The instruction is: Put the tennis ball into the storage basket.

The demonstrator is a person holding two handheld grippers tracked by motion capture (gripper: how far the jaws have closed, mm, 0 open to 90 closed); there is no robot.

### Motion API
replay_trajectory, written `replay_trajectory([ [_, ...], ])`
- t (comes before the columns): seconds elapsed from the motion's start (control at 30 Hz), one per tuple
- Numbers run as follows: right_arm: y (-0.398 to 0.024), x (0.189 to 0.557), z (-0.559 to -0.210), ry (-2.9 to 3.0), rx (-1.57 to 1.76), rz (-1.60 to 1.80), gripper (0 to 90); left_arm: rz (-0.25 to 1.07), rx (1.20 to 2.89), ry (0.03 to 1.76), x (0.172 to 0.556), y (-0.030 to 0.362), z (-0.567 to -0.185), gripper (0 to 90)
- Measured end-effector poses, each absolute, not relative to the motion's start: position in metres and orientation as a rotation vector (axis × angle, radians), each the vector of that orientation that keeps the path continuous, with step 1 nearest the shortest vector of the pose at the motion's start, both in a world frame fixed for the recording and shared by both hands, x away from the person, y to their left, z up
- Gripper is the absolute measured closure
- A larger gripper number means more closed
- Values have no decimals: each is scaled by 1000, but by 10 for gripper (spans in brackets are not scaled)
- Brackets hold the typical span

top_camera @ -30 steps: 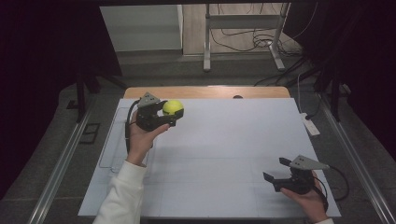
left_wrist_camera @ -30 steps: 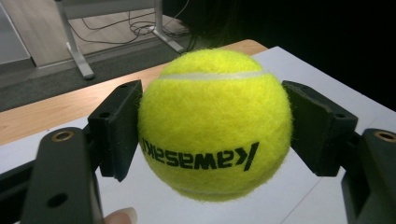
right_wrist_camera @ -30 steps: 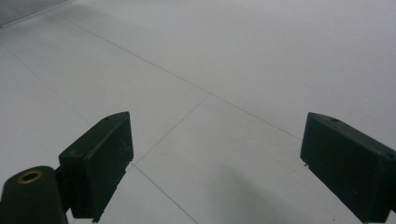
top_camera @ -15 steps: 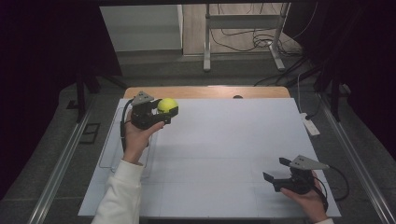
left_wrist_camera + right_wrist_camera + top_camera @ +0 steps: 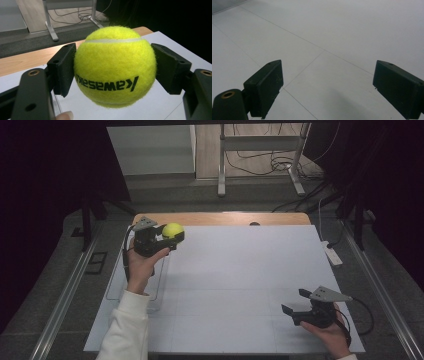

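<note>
The left gripper (image 5: pixel 167 239) has carried the tennis ball (image 5: pixel 173 230) toward 11 o'clock, clear above the worktop (image 5: pixel 240 270), jaws clamped on its sides (transport under way). The right gripper (image 5: pixel 300 302) idles at 4 o'clock, jaws wide.

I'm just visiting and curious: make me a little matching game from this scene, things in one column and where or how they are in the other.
Things:
1. tennis ball
2. left gripper
3. right gripper
4. table

States:
a. jaws apart, nothing between them
b. white top, wooden strip at the far edge
c. yellow, with black lettering
d. clamped shut on something round

Pairs: 1-c, 2-d, 3-a, 4-b
</note>
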State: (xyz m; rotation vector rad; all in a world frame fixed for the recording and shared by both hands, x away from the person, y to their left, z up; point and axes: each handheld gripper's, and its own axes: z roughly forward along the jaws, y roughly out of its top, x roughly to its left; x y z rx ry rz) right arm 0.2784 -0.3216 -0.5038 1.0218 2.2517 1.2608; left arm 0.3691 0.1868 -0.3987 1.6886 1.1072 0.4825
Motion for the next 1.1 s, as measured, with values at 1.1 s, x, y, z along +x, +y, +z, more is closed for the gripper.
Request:
replay_trajectory([
  [1.1,-322,278,-504,2250,1022,1260,98,523,1606,1207,375,225,-404,264],
])
